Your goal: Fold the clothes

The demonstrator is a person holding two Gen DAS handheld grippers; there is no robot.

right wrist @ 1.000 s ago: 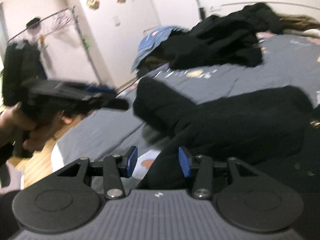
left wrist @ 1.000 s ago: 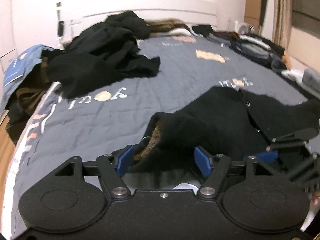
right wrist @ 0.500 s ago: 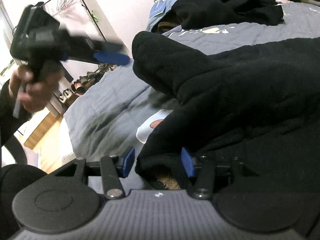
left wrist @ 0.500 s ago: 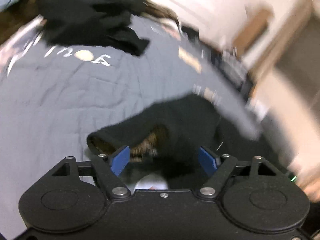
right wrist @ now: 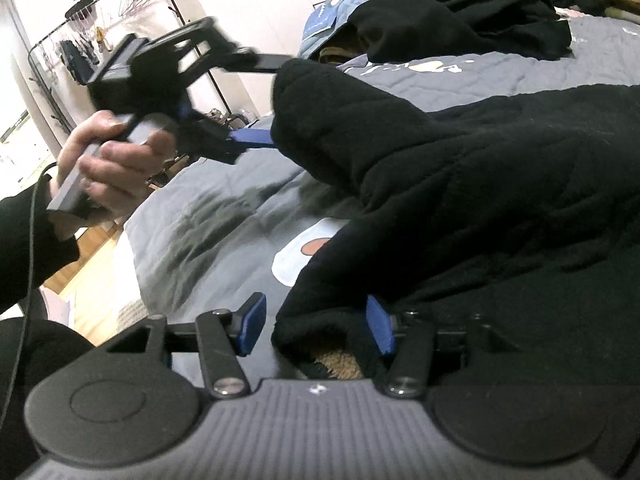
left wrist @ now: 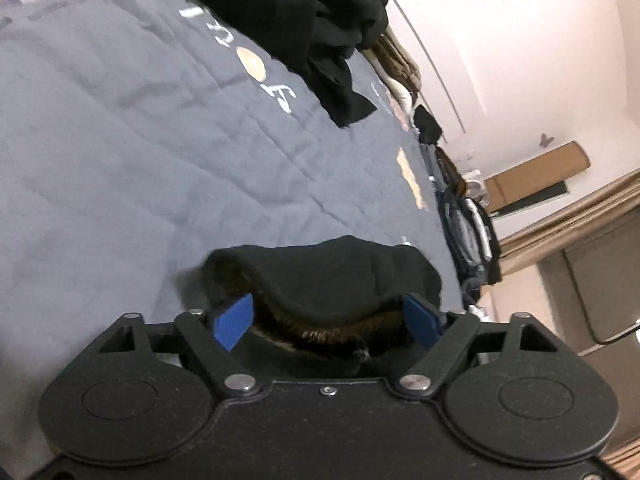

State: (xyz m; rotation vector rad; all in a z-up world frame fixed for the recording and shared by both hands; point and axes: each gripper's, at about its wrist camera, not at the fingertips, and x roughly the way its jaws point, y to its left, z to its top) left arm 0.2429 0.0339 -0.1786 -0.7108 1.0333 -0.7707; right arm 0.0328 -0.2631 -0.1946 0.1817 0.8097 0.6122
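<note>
Grey quilt (left wrist: 140,160); black garment (right wrist: 480,184) hides both grippers' grasp.

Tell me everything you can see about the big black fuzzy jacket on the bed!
The black jacket looks like soft, thick fleece with a brown furry lining showing at its openings. It lies spread over the gray quilt. One sleeve is lifted off the bed, its end sitting between the fingers of the left gripper. Another opening sits between the fingers of the right gripper. Both grippers look spread wide around the fabric, not pinching it.
</note>
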